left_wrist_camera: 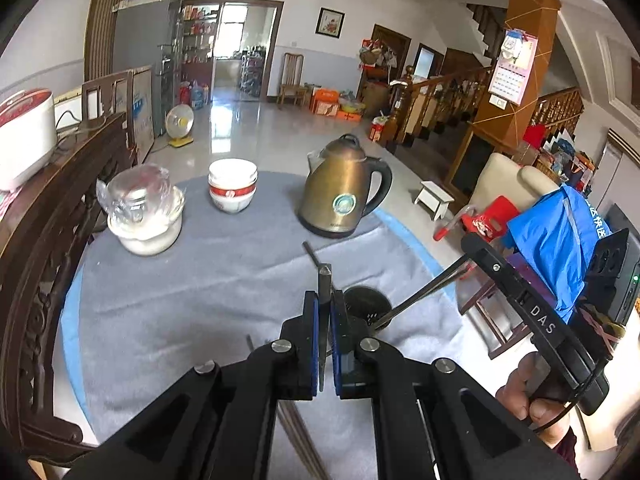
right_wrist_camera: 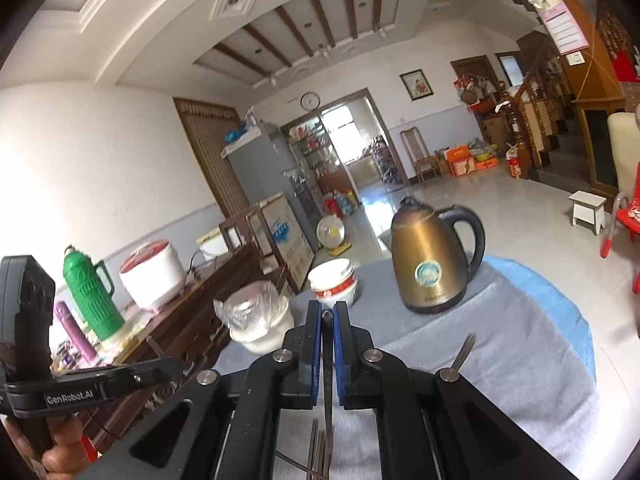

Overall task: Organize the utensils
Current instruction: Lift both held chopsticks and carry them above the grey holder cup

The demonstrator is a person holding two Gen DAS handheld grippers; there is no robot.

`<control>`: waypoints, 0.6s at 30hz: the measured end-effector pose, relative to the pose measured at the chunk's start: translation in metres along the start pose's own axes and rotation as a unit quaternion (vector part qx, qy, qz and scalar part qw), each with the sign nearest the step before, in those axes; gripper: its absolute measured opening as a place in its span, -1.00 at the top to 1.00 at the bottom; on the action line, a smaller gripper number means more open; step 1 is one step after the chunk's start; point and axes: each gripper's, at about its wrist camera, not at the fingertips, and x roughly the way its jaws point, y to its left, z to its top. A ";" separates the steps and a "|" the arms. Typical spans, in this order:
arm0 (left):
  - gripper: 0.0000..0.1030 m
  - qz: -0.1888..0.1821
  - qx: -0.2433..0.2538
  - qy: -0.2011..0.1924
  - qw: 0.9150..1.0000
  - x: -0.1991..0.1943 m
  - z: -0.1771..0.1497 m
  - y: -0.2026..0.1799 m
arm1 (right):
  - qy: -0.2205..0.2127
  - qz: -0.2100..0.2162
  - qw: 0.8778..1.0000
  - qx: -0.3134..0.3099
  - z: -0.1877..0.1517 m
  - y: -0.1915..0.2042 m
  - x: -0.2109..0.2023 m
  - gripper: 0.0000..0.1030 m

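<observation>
Utensils sit in both grippers. The left gripper (left_wrist_camera: pixel 325 308) pinches a thin flat metal handle (left_wrist_camera: pixel 323 280) pointing toward twelve o'clock, at the kettle (left_wrist_camera: pixel 344 188). The right gripper (right_wrist_camera: pixel 327 320) clamps a similar slim handle (right_wrist_camera: pixel 328 364), its skimmer head (left_wrist_camera: pixel 366 302) hanging over the grey cloth (left_wrist_camera: pixel 200 280) at about one o'clock of the left fingers. Smooth narrow metal may well pivot or slip between the pads; the two pieces could clash, or loose chopsticks (right_wrist_camera: pixel 316 448) below get knocked.

Open grey cloth (left_wrist_camera: pixel 192 288) lies ahead; kettle (left_wrist_camera: pixel 344 188), bowls (left_wrist_camera: pixel 233 185) and wrapped jar (left_wrist_camera: pixel 140 200) block its far edge.
</observation>
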 end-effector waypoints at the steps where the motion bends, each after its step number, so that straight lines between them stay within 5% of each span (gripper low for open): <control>1: 0.89 -0.001 0.001 -0.004 1.000 0.000 0.003 -0.003 | -0.006 -0.001 1.000 0.002 0.004 -0.002 -0.002 0.88; 12: 0.89 -0.003 0.008 -0.094 0.996 -0.018 0.041 -0.039 | -0.093 -0.038 0.995 0.012 0.039 -0.022 -0.037 0.88; 18: 0.89 0.013 0.001 -0.126 0.992 0.003 0.051 -0.055 | -0.113 -0.077 0.991 0.000 0.037 -0.031 -0.038 0.88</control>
